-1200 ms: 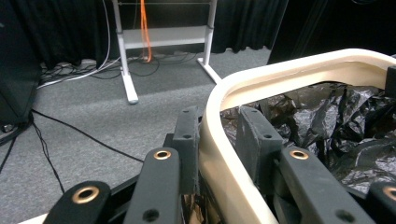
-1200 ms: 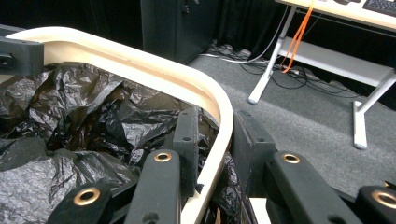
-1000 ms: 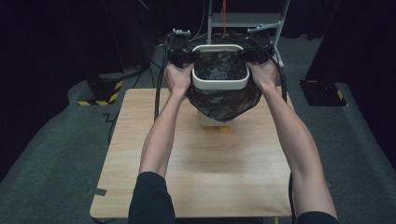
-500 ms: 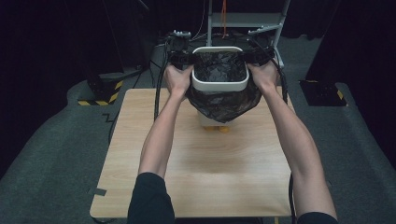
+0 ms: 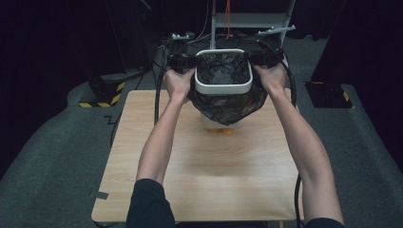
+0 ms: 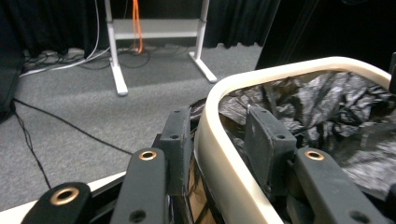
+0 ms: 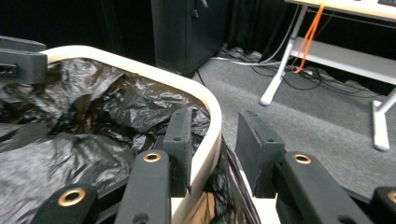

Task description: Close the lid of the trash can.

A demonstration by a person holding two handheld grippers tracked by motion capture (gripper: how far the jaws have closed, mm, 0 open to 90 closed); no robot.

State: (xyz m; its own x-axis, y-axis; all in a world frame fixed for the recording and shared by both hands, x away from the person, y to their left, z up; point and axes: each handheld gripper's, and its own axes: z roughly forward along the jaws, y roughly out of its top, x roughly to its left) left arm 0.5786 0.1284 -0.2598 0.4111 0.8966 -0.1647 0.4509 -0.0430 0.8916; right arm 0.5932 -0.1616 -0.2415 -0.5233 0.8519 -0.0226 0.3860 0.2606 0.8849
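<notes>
Up at the far edge of the wooden table [image 5: 199,180], the white bin ring [image 5: 223,88] with its black liner bag [image 5: 223,107] hung between the two hands, lifted clear of the tabletop, the bag drooping below the ring to a point. A small orange thing [image 5: 223,131] lay on the table just under the bag.

The left gripper [image 5: 183,61] sat at the ring's left side. In the left gripper view the rim [image 6: 219,154] ran up between its two jaws, one jaw outside the ring and the other inside against the crumpled bag [image 6: 317,98]. Its jaws had just been opening; a gap showed beside the outer jaw, so the pads no longer pressed on the rim.

The right gripper [image 5: 265,58] mirrored it at the ring's right side. In the right gripper view the rim [image 7: 210,140] stood between the jaws, close to the inner one, with clear space to the outer one. These jaws too had just been opening, loosened around the rim.
</notes>
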